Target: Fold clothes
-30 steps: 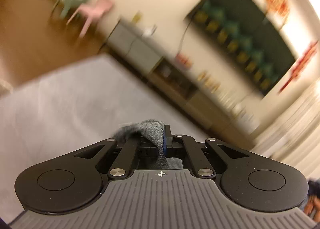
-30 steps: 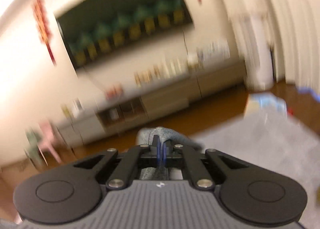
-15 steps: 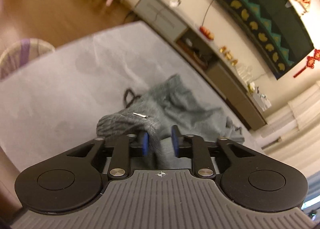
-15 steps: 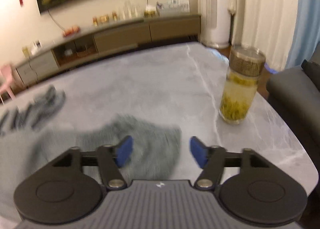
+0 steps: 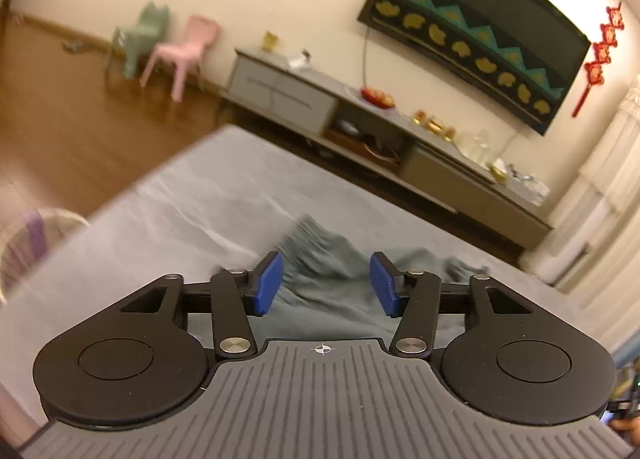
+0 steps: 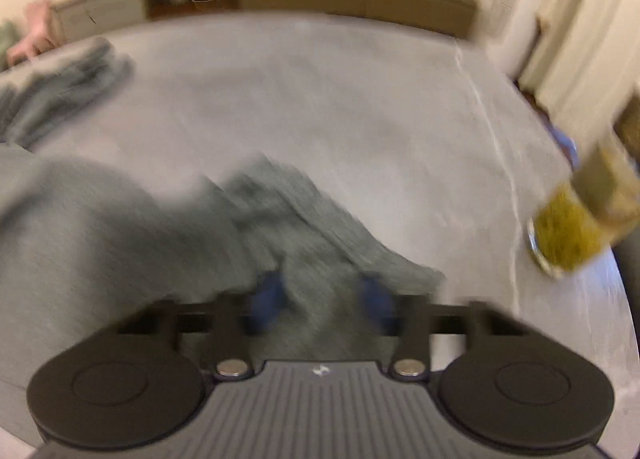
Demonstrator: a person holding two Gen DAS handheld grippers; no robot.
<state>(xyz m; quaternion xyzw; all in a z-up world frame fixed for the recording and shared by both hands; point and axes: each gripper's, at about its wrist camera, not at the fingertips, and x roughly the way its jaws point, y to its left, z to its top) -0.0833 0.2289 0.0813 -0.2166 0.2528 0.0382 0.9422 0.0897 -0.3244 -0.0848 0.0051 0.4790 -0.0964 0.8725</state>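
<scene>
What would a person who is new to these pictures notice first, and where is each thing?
The eye falls first on the grey garment, lying crumpled on the pale grey table, with the open right tongs directly over its near edge. In the left wrist view, the left tongs are also open, their blue pads bright against the cloth. At the table's right edge stands a glass jar with yellow-green contents, blurred.
</scene>
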